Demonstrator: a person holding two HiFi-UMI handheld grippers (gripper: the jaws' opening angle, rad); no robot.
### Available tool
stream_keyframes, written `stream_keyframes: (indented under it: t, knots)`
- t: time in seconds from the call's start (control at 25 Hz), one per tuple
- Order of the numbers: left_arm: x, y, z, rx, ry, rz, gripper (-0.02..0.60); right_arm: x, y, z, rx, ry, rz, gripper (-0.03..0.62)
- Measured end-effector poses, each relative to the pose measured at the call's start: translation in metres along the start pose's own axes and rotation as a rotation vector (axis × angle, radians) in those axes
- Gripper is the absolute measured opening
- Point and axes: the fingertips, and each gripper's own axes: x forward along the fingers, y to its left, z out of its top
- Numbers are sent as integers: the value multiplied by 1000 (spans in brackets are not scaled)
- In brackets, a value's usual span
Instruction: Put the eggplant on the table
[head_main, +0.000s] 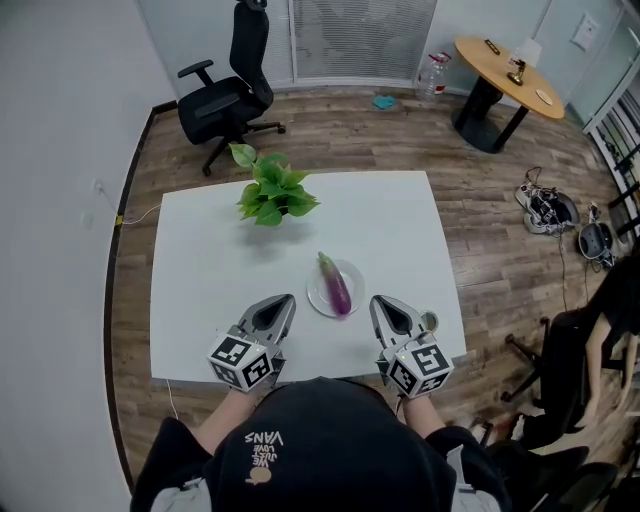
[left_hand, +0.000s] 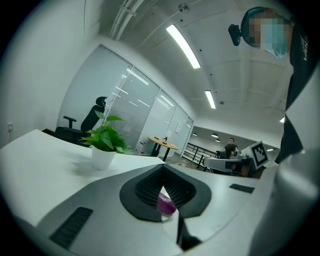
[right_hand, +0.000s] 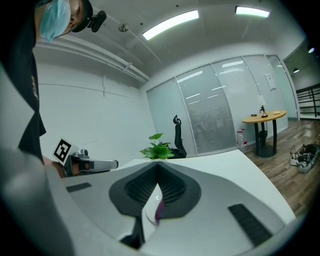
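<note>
A purple eggplant (head_main: 337, 284) with a green stem lies on a small white plate (head_main: 318, 296) on the white table (head_main: 200, 260), near its front edge. My left gripper (head_main: 289, 298) hovers just left of the plate, shut and empty. On the plate's other side my right gripper (head_main: 376, 300) is also shut with nothing in it. Both point away from me, across the table. In the left gripper view the eggplant (left_hand: 165, 204) shows through the gap below the closed jaws of the left gripper (left_hand: 162, 166). In the right gripper view a sliver of the eggplant (right_hand: 159, 210) shows under the right gripper (right_hand: 158, 164).
A potted green plant (head_main: 270, 193) stands at the table's far middle. A small round object (head_main: 430, 320) sits by the right gripper. Beyond the table are a black office chair (head_main: 225, 95) and a round wooden table (head_main: 505, 65). A seated person (head_main: 600, 340) is at the right.
</note>
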Motion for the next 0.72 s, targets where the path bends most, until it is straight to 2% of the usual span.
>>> stream_keyframes:
  t: [0.72]
  knots:
    - [0,-9,0,-2,2,8,11,-6,-1,4,3,-6,10,18]
